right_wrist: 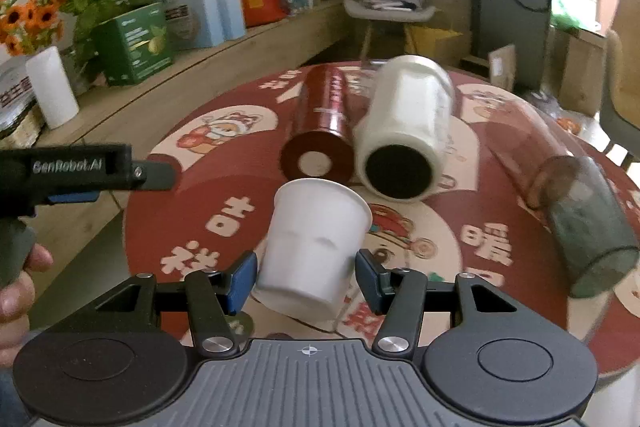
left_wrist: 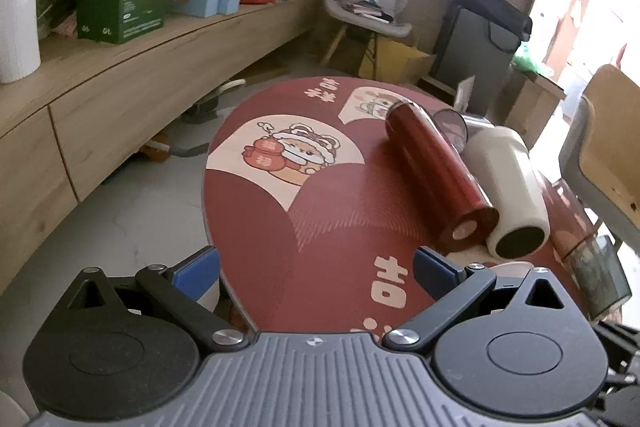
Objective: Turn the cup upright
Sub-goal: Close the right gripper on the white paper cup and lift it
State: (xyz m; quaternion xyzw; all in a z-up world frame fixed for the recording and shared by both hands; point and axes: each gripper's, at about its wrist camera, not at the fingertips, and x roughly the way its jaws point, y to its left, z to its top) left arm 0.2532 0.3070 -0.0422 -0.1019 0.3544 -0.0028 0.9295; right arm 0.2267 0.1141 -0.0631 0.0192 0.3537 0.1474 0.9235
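A white paper cup [right_wrist: 314,243] sits between the blue pads of my right gripper [right_wrist: 306,275], tilted, with its wider rim away from me. The left pad touches or nearly touches it; a small gap shows at the right pad, and the jaws stand open around it. My left gripper [left_wrist: 316,263] is open and empty over the near edge of the round red table [left_wrist: 320,211]. It also shows at the left of the right wrist view [right_wrist: 80,167]. The paper cup is hidden in the left wrist view.
A red flask [right_wrist: 324,123], a cream tumbler [right_wrist: 404,131] and a dark translucent bottle [right_wrist: 576,203] lie on their sides behind the cup. A wooden sideboard [left_wrist: 120,95] with boxes and flowers runs along the left. Chairs stand beyond the table [right_wrist: 400,7].
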